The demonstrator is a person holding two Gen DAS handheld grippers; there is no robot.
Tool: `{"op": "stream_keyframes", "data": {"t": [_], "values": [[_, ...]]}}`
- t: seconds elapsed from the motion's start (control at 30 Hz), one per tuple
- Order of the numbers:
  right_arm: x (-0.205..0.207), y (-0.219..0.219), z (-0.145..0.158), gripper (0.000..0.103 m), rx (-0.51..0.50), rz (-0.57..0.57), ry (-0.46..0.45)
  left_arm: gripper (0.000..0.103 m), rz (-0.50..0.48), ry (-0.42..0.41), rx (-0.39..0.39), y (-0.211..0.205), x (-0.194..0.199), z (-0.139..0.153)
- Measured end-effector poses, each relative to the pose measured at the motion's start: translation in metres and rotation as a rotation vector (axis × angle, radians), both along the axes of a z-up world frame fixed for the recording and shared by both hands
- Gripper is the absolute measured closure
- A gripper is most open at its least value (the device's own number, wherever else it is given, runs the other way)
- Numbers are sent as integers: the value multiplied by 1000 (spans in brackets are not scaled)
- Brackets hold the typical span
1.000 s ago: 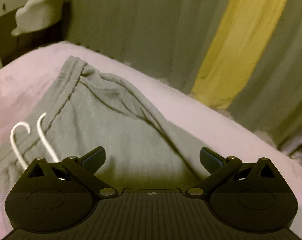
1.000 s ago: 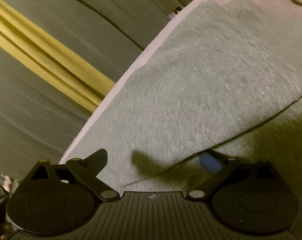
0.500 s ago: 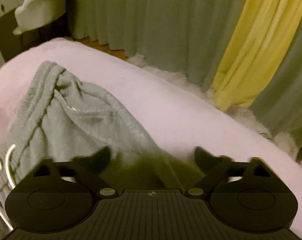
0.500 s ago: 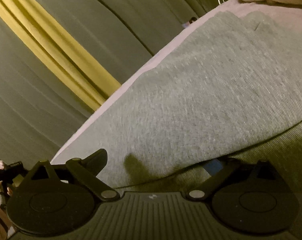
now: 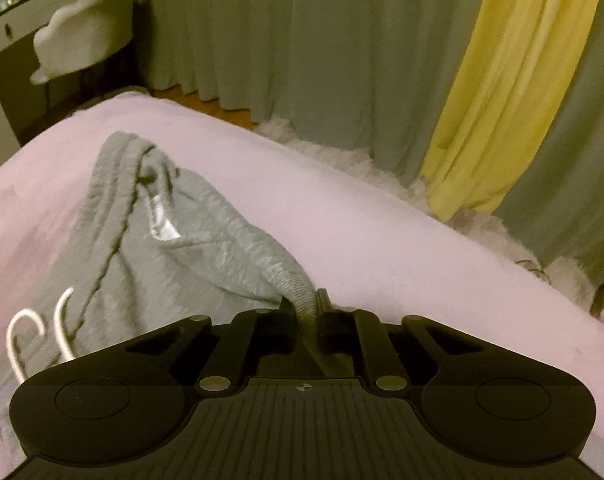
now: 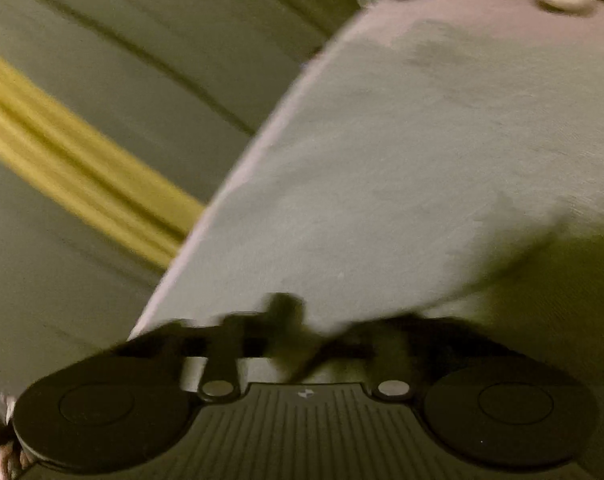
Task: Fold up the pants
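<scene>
Both tongs are addressed left to right. Left gripper [image 5: 306, 304], lower centre of the left wrist view: jaws drawn together and clamped on the ribbed waistband [image 5: 279, 270] of the pants [image 5: 205, 240]. Right gripper [image 6: 297, 320], lower centre of the blurred right wrist view: jaws closing, with an edge of the grey cloth [image 6: 422, 160] between them; whether the pads already press on it cannot be told.

Location: the pants lie on the pale pink bed cover [image 5: 362, 224], filling the left and middle of the left wrist view, with the waistband end raised toward the clamp.

Step in hand, by judgement: securing two grip points before a fold. The next move calls for lifting both edges together and carrying them across the garment with even tension, so the layers land aligned.

Count: one pair of pants; two white drawstring ends [image 5: 37, 332] at lower left; two grippers; one yellow curtain panel [image 5: 514, 92] at upper right.
</scene>
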State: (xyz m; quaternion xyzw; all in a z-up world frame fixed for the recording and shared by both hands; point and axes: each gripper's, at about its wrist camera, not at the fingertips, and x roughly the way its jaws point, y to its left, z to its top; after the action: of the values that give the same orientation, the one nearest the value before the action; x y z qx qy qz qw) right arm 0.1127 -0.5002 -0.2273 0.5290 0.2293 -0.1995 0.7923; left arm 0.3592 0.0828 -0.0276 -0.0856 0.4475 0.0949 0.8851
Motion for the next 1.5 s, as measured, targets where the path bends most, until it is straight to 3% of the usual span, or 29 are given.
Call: {"op": "stream_keyframes", "data": {"t": [0.2, 0.33, 0.43, 0.47, 0.57, 0.67, 0.7, 0.83, 0.9, 0.97, 1.03, 1.1, 1.17, 1.23, 1.3, 1.33, 1.4, 1.43, 1.47, 1.5], "values": [[-16, -6, 4, 87, 98, -29, -23, 92, 20, -16, -74, 10, -23, 18], [-23, -5, 10, 67, 108, -19, -25, 92, 16, -23, -76, 11, -32, 25], [-22, -3, 17, 63, 80, -17, -9, 92, 13, -15, -80, 12, -34, 24], [-20, -4, 18, 66, 71, -17, -4, 92, 13, -11, -82, 14, -32, 24], [-9, -9, 19, 97, 41, -11, 89, 93, 11, 19, -79, 19, -29, 24], [16, -18, 40, 98, -5, 71, 200, 94, 3, 16, -58, 22, -28, 39], [25, -22, 55, 98, -29, 99, 184, 94, -3, 0, -61, 23, -32, 47], [24, -49, 154, 98, -28, 69, -148, 94, -33, -125, -140, 33, -53, 99], [3, -66, 195, 98, 31, 45, -327, 94, -64, -213, -163, 41, -81, 124], [-35, -78, 222, 98, 19, 37, -461, 93, -113, -292, -216, 54, -121, 133], [-76, -82, 227, 98, -21, 46, -487, 91, -166, -320, -296, 72, -167, 123], [-114, -80, 211, 98, -55, 68, -417, 90, -188, -296, -300, 81, -207, 94], [-132, -72, 180, 98, -122, 100, -211, 88, -203, -184, -224, 78, -229, 48], [-134, -72, 121, 98, -19, 147, 65, 88, -188, -47, -173, 75, -234, 0], [-137, -71, 75, 98, 81, 147, 245, 89, -135, 82, -197, 78, -233, -44], [-139, -68, 63, 98, 96, 133, 289, 89, -125, 108, -197, 78, -234, -56], [-143, -65, 69, 98, 87, 114, 259, 82, -128, 98, -164, 75, -236, -60], [-139, -62, 73, 98, 72, 116, 255, 75, -135, 79, -151, 74, -237, -55], [-136, -59, 79, 97, 54, 135, 259, 57, -131, 55, -137, 76, -235, -50], [-136, -59, 82, 96, 38, 148, 271, 49, -115, 27, -126, 78, -233, -44]]}}
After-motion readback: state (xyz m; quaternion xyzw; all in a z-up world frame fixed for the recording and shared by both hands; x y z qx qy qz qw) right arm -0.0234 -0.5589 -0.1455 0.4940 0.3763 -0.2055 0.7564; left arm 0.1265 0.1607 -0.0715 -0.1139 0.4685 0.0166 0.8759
